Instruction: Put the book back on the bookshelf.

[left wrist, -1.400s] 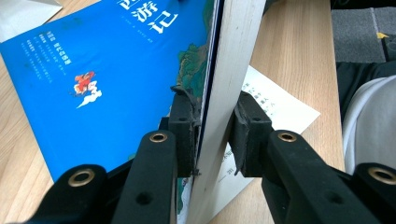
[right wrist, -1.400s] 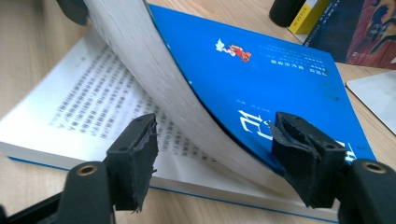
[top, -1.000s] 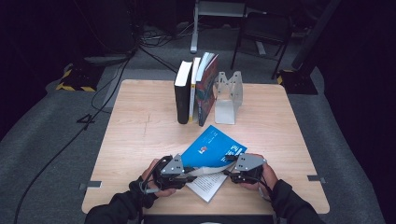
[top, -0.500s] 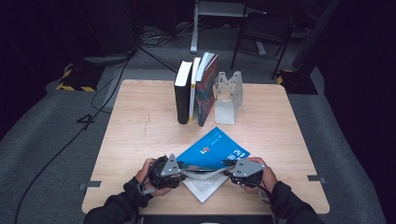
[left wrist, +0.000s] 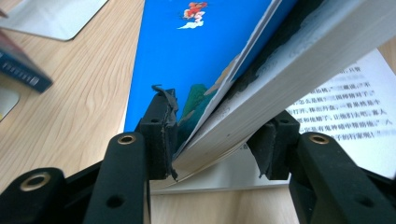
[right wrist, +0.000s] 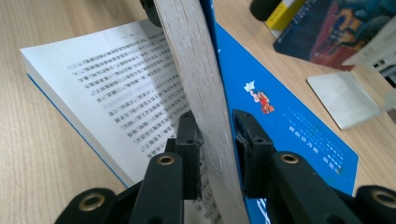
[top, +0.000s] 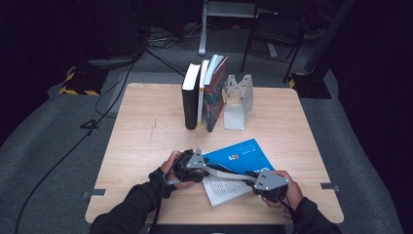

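A thick paperback book with a bright blue glossy cover (top: 241, 155) was seen lying open on the pale wooden counter (top: 146, 136), near its front edge and well apart from the row of upright books (top: 202, 92) and the grey metal bookend (top: 238, 100) at the back. Its cover bore a small red and white cartoon figure and lines of small white print; the exposed white page was covered in dense black printed text, and the cut edges of the pages appeared greyish white. A thick block of pages with the front cover was raised from the lower half of the book. The right gripper (right wrist: 215, 140) was clamped on this raised block, its jaws having just been closing, with both pads pressed against it. The left gripper (left wrist: 215, 140) had just been opening: the blue cover rested against one pad (left wrist: 161, 126), while the other pad stood clear of the page block, so the book was released on that side.
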`<state>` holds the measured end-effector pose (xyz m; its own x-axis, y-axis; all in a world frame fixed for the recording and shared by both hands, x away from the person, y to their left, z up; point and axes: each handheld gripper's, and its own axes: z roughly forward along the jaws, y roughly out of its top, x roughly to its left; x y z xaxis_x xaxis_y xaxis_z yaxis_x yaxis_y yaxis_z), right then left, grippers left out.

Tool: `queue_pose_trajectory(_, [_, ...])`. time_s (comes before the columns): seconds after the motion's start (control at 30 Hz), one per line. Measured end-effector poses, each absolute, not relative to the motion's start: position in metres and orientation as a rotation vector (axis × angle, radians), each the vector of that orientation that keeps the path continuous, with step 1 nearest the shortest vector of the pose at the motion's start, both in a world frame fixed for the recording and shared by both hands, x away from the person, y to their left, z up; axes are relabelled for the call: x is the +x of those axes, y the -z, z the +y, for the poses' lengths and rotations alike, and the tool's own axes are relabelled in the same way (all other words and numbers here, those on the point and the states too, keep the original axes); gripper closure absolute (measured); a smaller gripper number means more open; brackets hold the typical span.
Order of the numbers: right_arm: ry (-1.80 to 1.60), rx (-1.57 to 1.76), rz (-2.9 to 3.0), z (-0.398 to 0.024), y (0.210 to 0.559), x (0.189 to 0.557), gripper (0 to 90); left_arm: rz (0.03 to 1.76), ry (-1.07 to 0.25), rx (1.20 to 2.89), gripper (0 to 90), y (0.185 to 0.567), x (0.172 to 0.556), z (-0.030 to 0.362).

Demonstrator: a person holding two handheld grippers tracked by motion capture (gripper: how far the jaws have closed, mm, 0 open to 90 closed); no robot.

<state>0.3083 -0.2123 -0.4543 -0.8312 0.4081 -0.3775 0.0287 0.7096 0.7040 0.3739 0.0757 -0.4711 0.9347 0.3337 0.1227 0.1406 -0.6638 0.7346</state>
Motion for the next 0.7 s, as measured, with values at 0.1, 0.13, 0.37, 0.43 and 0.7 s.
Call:
queue_pose_trajectory(0.1, [-0.985,0.350,2.404,-0.218,0.453,0.311,72.9,0.342,-0.281,2.287,51.9,0.468,0.373,0.069])
queue_pose_trajectory(0.13, [-0.985,0.346,2.406,-0.217,0.453,0.311,72.9,0.330,-0.266,2.272,50.8,0.466,0.370,0.066])
queue_pose_trajectory(0.37, [-0.985,0.341,2.425,-0.217,0.452,0.313,71.1,0.207,-0.302,2.243,54.8,0.450,0.344,0.035])
queue_pose_trajectory(0.43, [-1.011,0.351,2.429,-0.218,0.453,0.314,69.8,0.203,-0.320,2.261,62.3,0.449,0.343,0.032])
queue_pose_trajectory(0.7, [-1.113,0.391,2.438,-0.235,0.456,0.323,52.9,0.164,-0.290,2.267,70.0,0.452,0.348,0.046])
